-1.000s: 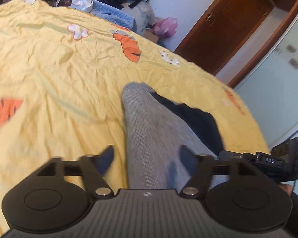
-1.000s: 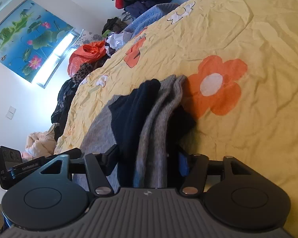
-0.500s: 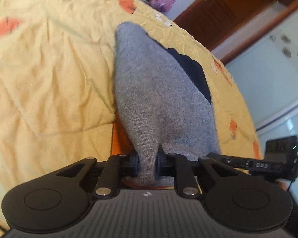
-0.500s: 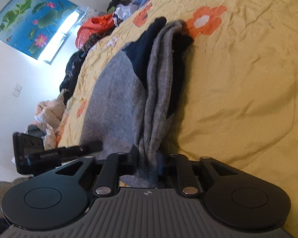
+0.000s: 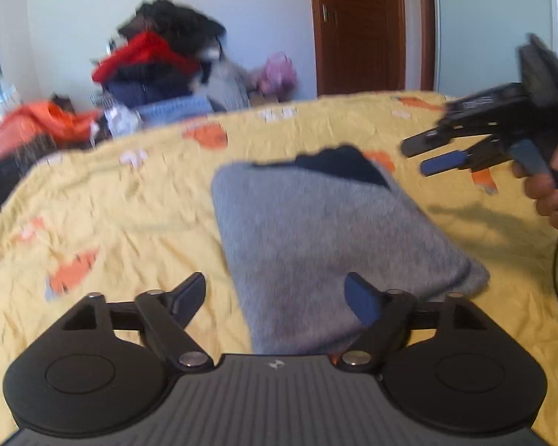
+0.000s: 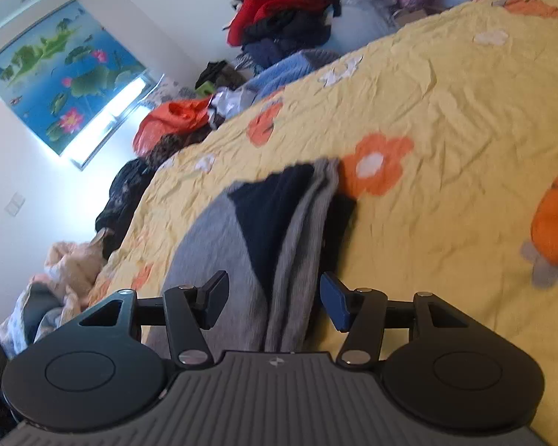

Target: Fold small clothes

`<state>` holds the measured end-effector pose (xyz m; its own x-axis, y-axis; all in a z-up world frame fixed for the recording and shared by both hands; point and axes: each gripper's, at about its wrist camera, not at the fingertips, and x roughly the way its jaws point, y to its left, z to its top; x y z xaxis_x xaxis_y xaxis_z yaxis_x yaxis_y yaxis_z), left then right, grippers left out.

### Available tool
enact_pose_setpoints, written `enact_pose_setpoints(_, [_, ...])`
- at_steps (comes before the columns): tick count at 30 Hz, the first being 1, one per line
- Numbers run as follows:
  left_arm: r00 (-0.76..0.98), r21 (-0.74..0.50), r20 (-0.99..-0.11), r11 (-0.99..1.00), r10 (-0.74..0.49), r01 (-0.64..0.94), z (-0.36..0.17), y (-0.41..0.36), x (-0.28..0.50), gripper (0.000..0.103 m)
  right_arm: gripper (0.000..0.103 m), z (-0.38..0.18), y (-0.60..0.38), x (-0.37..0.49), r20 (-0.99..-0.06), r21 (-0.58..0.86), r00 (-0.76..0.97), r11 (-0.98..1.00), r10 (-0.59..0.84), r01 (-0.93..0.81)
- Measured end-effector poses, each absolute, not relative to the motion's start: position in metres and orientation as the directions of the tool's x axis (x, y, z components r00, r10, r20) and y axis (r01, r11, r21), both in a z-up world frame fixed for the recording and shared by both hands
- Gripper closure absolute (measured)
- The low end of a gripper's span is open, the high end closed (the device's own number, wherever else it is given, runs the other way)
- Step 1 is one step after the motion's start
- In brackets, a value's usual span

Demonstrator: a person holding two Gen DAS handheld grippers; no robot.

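A folded grey and navy garment [image 5: 316,230] lies flat on the yellow flowered bedspread [image 5: 111,204]. My left gripper [image 5: 277,297] is open just above its near edge, fingers astride it and holding nothing. In the right wrist view the garment [image 6: 264,238] shows its stacked folded layers. My right gripper [image 6: 273,295] is open over the near end of those layers and empty. It also shows in the left wrist view [image 5: 427,156], hand-held above the bed to the right of the garment.
A heap of clothes [image 5: 160,70] and an orange bag [image 5: 41,126] lie beyond the bed's far edge. A wooden door [image 5: 357,26] and a pale wardrobe stand at the back right. A lotus picture [image 6: 63,74] hangs over a window.
Both grippers were shut on the garment's near edge half a second ago. Both have opened and let go, and the garment now lies folded flat on the bed.
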<state>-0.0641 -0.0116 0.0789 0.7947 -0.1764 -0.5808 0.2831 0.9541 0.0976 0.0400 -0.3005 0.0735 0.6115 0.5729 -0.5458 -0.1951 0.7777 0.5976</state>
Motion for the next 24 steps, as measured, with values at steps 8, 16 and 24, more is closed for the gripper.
enact_pose_setpoints(8, [0.714,0.069,-0.689,0.97,-0.123,0.233,0.036,-0.042,-0.011,0.02,0.045,0.048,-0.241,0.107,-0.668,0.492,0.567,0.858,0.482,-0.15])
enact_pose_setpoints(16, [0.705,0.052,-0.696,0.97,-0.135,0.237,0.029,-0.039,-0.015,0.02,0.087,0.037,-0.255,0.096,-0.645,0.485,0.578,0.852,0.5,-0.196])
enact_pose_setpoints(24, [0.704,0.045,-0.698,0.973,-0.133,0.228,0.028,-0.039,-0.018,0.019,0.057,0.068,-0.249,0.086,-0.615,0.403,0.698,0.907,0.366,-0.12])
